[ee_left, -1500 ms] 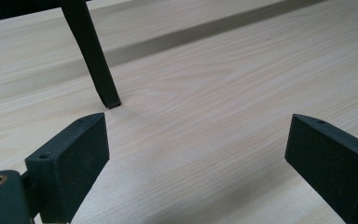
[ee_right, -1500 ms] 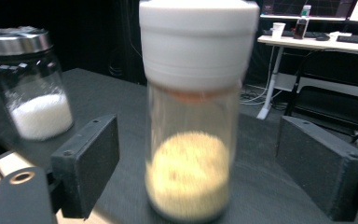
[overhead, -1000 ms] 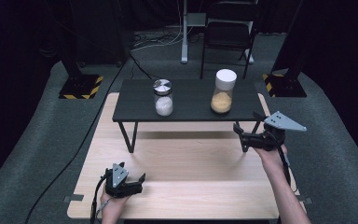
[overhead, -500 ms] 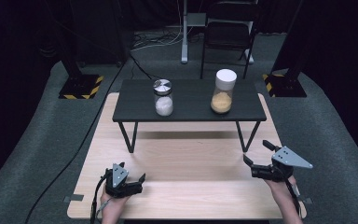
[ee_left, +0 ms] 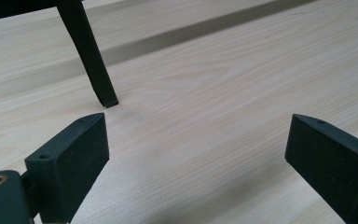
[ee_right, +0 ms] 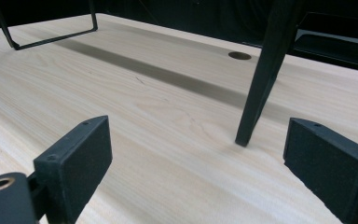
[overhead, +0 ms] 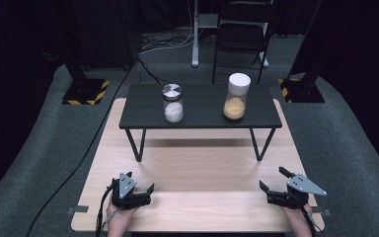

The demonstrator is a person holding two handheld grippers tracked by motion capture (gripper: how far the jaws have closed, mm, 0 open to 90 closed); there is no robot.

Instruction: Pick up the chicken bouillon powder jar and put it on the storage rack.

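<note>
High view: pale wooden table (overhead: 202,173) (dark stand (overhead: 202,116) atop), grey carpet (overhead: 69,143).

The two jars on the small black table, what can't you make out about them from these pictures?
- Glass jar with silver metal lid, high view: too small and far to tell what the white filling is.
- Glass jar with white lid, high view: the tan filling's kind is unreadable for the same reason.
- Both jars: far sides are hidden by the jars themselves.
- Small black table: its top is cut off by the upper edge in both gripper views.

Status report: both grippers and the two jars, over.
Left gripper open, right gripper open, both empty. Jars untouched on black stand. Nothing between.
</note>
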